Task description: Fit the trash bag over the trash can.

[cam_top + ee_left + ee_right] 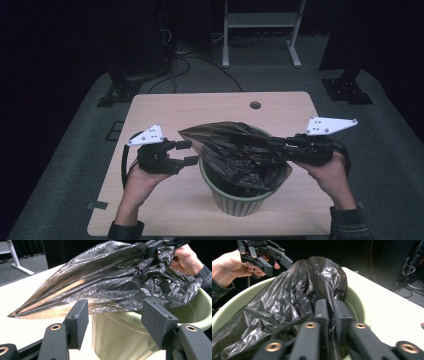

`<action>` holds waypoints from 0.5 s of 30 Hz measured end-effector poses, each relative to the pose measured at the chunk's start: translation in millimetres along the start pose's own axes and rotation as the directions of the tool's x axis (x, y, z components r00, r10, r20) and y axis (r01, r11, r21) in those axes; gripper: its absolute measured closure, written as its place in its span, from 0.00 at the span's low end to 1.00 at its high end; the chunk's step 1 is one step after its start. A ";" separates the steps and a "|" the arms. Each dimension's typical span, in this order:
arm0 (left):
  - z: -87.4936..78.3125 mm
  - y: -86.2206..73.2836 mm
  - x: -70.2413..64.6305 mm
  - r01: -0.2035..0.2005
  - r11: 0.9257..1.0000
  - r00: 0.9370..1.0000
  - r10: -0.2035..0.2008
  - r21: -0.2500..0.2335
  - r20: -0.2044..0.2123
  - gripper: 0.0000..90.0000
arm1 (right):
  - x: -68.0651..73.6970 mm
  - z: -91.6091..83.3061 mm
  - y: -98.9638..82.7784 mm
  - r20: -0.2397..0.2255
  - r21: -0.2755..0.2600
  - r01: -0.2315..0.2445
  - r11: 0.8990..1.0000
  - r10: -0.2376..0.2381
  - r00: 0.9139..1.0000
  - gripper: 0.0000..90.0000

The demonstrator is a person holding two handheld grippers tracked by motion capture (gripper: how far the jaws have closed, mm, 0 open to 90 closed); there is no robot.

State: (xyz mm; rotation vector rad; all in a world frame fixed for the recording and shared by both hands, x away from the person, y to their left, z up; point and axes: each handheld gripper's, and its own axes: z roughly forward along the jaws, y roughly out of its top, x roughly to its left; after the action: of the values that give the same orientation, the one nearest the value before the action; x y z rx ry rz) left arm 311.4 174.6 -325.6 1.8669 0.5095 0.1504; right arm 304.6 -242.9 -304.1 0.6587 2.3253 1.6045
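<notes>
A black plastic bag (235,145) lies crumpled over a pale green ribbed bin (235,200) at the middle of the wooden table (165,110). My right gripper (275,142) is at the bin's right rim, shut on the bag's edge; the right gripper view has its jaws (330,312) pinching the film (294,297) above the bin (358,307). My left gripper (189,152) stands open just left of the bin, apart from the bag. Between its pads (119,320) is nothing, with the bag (112,282) stretched beyond and the bin (120,335) below.
A small round hole (255,105) sits near the table's far edge. Beyond the table are a white frame's legs (260,30), cables on the floor (175,65) and black stand bases (117,90) at both far corners. Grey carpet surrounds the table.
</notes>
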 end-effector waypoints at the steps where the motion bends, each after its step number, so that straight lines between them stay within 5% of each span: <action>1: 0.4 -0.1 0.5 0.003 1.000 1.000 -0.003 -0.003 0.003 0.41 | 0.2 -0.1 -0.2 0.001 -0.004 -0.002 1.000 0.002 1.000 0.99; 15: 7.2 -1.9 12.0 0.066 0.998 0.998 -0.066 -0.024 0.004 0.34 | 0.8 -15.3 -2.1 0.019 -0.056 0.009 0.998 -0.008 1.000 1.00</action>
State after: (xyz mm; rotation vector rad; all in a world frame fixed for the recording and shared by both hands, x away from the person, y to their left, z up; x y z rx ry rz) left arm 324.2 173.9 -331.6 1.8240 0.5637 0.1094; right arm 296.8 -255.7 -300.4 0.6472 2.2585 1.6462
